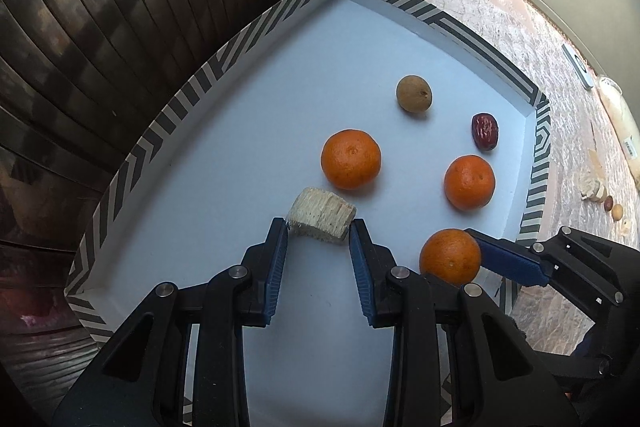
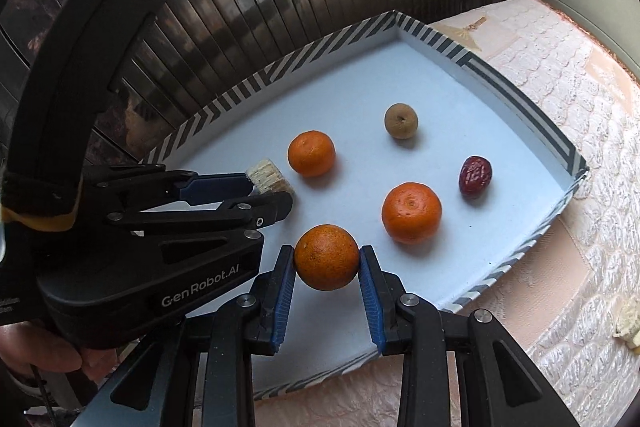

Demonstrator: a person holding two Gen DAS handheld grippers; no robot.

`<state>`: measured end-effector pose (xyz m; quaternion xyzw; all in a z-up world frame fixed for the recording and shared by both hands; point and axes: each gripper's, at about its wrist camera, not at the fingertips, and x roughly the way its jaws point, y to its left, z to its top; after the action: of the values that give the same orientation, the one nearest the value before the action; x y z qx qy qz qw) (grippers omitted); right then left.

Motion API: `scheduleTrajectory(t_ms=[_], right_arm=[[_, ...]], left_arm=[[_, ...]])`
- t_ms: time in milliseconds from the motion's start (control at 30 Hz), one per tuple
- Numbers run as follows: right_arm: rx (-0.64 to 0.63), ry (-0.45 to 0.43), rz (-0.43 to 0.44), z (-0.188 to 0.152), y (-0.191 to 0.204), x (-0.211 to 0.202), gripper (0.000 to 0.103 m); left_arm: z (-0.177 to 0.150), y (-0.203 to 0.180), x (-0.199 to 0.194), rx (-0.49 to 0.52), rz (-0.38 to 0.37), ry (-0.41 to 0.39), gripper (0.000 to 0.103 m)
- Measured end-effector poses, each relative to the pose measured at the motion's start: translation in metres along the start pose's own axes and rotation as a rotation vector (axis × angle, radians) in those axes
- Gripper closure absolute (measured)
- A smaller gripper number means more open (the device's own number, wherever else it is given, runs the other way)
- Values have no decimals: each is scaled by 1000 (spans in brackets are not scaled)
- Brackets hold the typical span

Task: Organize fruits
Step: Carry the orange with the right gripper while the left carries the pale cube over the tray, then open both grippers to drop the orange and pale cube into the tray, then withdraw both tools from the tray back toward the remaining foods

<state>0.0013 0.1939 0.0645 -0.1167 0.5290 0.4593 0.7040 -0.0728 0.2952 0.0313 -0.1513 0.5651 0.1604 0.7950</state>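
Your right tool (image 2: 327,259) grips a tangerine (image 2: 327,257) between both blue pads, held near the tray's 6 o'clock edge; whether it rests on the tray floor or hangs just above it, you cannot tell. Your left tool (image 1: 319,227) clamps a pale fibrous chunk (image 1: 322,214), perhaps sugarcane, at its two ends, just at 7 o'clock of the nearest loose tangerine (image 1: 351,159).

Inside the striped tray (image 1: 200,83) lie a second loose tangerine (image 1: 469,181) toward 3 o'clock, a dark red date (image 1: 485,131) beyond it near the right wall, and a brown round fruit (image 1: 414,93) toward 12 o'clock; all sit apart from one another.

The tray sits on a quilted bed (image 2: 560,131), with small odds and ends at the far right.

Risks, as I judge them: the pads meet the round tangerine only at its sides, so a jerk could roll it out; the chunk is held by its tips and could pivot; the two tools work close together, so a crossing move could knock one load loose; setting either piece down hard could send the loose fruits rolling.
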Motion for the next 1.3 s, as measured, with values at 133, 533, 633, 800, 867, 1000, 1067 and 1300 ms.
scheduleTrajectory(t_ms=[133,533,633,800,867,1000,1067,1300], right_arm=[[-6,0,-18,-1,0,5,72],[30,-61,-31,-4,-10,-11,60],[50,-91,-37,-8,-15,-25,60],[87,-139,-62,-17,-23,-46,59],[100,-153,-77,-20,-28,-53,59],[136,-180,-94,-28,-38,-70,59],[155,-189,-106,-34,-44,-77,59],[238,-225,-161,-59,-73,-108,59]], left_arm=[[1,-1,1,-10,-3,1,72],[1,-2,-5,-46,29,-8,71],[1,-8,-14,-50,32,-30,70],[4,-26,-30,-21,55,-84,70],[4,-34,-36,-12,54,-101,70],[8,-52,-45,22,47,-132,70],[9,-62,-49,45,41,-141,70],[9,-110,-52,136,-3,-150,70]])
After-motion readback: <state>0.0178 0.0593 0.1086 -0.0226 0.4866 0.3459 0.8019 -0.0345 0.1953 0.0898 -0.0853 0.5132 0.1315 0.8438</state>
